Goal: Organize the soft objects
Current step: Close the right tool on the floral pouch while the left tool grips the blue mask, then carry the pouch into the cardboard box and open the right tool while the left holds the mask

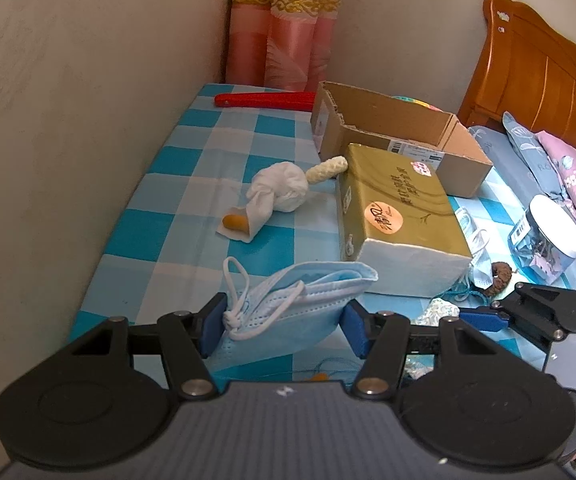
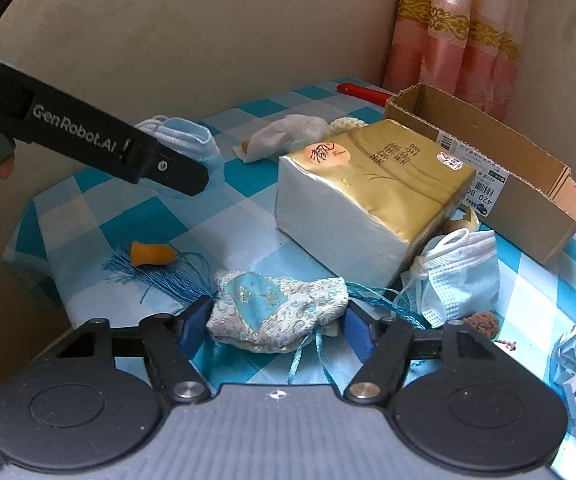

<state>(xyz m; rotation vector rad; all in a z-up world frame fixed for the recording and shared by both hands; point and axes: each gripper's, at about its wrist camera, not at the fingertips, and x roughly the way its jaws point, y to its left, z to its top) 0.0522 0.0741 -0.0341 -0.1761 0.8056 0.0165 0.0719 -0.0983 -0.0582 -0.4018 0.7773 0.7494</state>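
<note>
My left gripper (image 1: 284, 320) is shut on a crumpled light-blue face mask (image 1: 308, 292), held just above the blue-and-white checked cloth (image 1: 192, 208). In the right wrist view the same mask (image 2: 192, 136) hangs at the tip of the left gripper's black body. My right gripper (image 2: 272, 326) is shut on an embroidered blue-and-silver pouch (image 2: 280, 316) lying on the cloth, with a pad against each end. The pouch's blue tassel (image 2: 160, 276) and cords trail out to both sides. A second face mask (image 2: 460, 276) lies against the gold tissue pack (image 2: 372, 196).
An open cardboard box (image 1: 388, 128) stands behind the tissue pack. A white cloth bundle (image 1: 280, 192), an orange earplug (image 2: 150, 254), a brown fuzzy ball (image 2: 484, 322) and a tub of binder clips (image 1: 548, 236) lie around. Walls close off the left and back; a bed is at right.
</note>
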